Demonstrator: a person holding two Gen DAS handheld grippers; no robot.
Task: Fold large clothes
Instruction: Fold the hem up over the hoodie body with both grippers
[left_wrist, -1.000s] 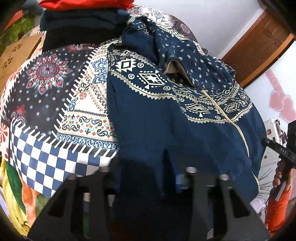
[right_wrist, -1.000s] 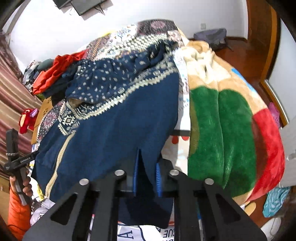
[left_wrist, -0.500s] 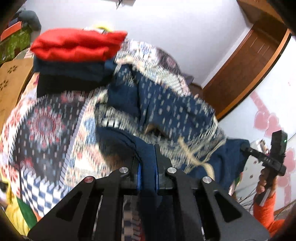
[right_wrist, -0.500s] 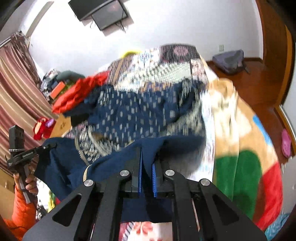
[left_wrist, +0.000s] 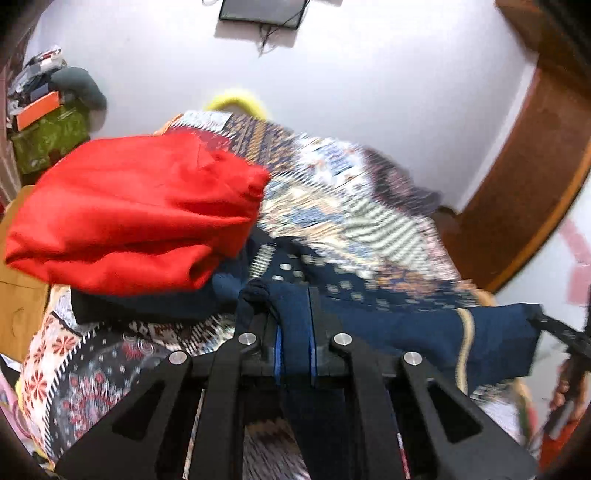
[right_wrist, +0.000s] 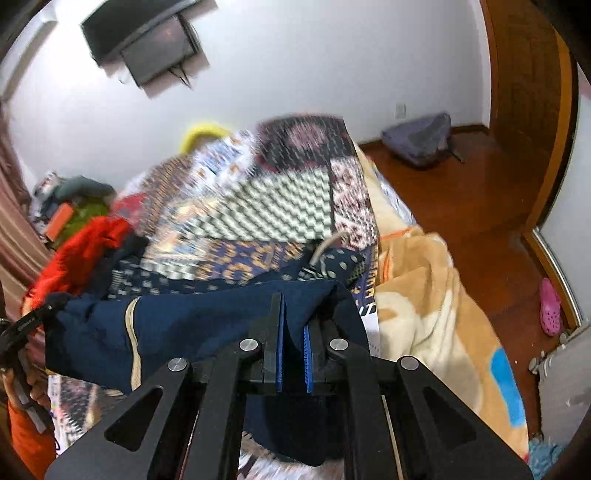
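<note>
A navy blue garment (left_wrist: 424, 332) with a cream stripe and patterned top is stretched between my two grippers above the patterned bedspread (left_wrist: 351, 206). My left gripper (left_wrist: 294, 325) is shut on one corner of its hem, dark cloth pinched between the blue pads. My right gripper (right_wrist: 291, 328) is shut on the other corner of the navy blue garment (right_wrist: 192, 325). The lifted hem hangs taut from one gripper to the other, while the garment's spotted upper part (right_wrist: 332, 266) still lies on the bed. Each view shows the other gripper at its side edge.
A stack of folded clothes topped by a red one (left_wrist: 129, 210) sits on the bed to the left. A beige and coloured blanket (right_wrist: 443, 302) covers the bed's right side. Wooden floor (right_wrist: 461, 177), a grey bag (right_wrist: 421, 140), a pink shoe (right_wrist: 550, 314) lie beyond.
Both grippers have risen and swung forward over the bed, carrying the navy hem up off the bedspread. The left jaws closed on the cloth at the start.
</note>
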